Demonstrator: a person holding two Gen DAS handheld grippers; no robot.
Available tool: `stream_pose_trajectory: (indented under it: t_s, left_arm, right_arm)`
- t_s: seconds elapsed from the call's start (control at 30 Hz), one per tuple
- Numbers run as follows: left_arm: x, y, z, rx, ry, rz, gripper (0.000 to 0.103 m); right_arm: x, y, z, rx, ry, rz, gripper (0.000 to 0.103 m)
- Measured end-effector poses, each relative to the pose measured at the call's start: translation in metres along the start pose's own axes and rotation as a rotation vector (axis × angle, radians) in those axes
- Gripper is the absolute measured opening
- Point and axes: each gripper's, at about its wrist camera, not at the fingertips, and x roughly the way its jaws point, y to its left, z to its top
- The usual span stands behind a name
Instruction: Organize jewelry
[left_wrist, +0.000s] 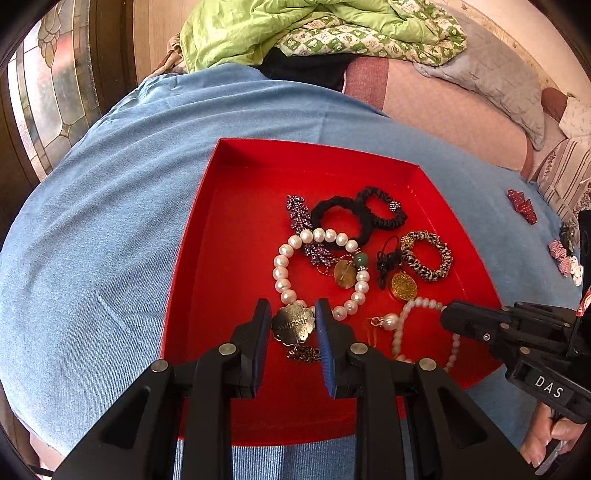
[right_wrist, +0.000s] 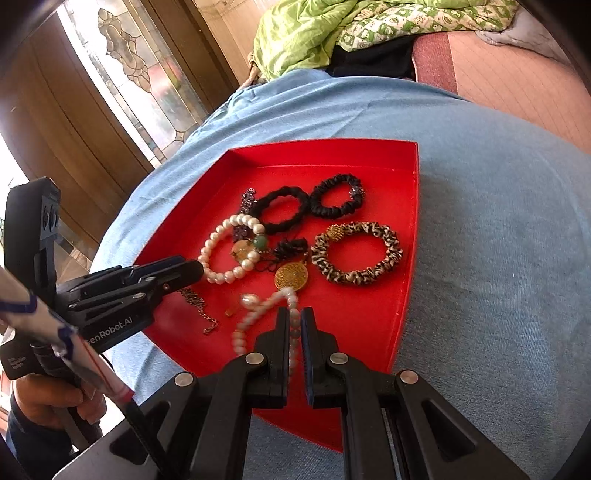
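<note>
A red tray on a blue cloth holds jewelry: a pearl bracelet, two black scrunchies, a leopard-print scrunchie, a gold round pendant and a purple rhinestone piece. My left gripper is shut on a bronze scalloped pendant with a chain. My right gripper is shut on a pearl necklace just above the tray; it also shows in the left wrist view. The left gripper shows in the right wrist view.
Loose red and pink hair clips lie on the blue cloth right of the tray. A green quilt and a grey pillow lie on the bed behind. A stained-glass door stands at left.
</note>
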Motion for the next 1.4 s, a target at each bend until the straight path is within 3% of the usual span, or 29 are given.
stream_pose_trajectory:
  t_s: [0.77,0.93,1.1,1.23,1.3,1.37,1.4]
  left_arm:
    - [0.007,-0.004,0.004,0.008,-0.024,0.022,0.024]
    - [0.008,-0.004,0.004,0.009,-0.027,0.021,0.036]
    - [0.002,-0.008,0.007,0.019,-0.053,0.024,0.043]
    - [-0.017,-0.009,0.011,0.004,-0.113,0.034,0.055]
    - [-0.033,-0.01,0.013,-0.018,-0.164,0.047,0.06]
    - [-0.057,-0.011,0.015,-0.052,-0.228,0.065,0.071]
    - [-0.069,-0.013,0.016,-0.072,-0.261,0.077,0.079]
  right_arm:
    - [0.0,-0.003,0.002,-0.008,-0.011,-0.038,0.007]
    - [-0.001,-0.005,0.003,0.001,-0.008,-0.032,0.009]
    - [-0.013,-0.005,0.005,0.017,-0.034,-0.018,0.023]
    - [-0.032,-0.002,0.009,0.013,-0.073,-0.022,0.025]
    - [-0.047,0.0,0.011,0.005,-0.105,-0.046,0.046]
    - [-0.064,0.004,0.011,-0.021,-0.148,-0.093,0.06]
    - [-0.074,0.006,0.01,-0.048,-0.17,-0.118,0.061]
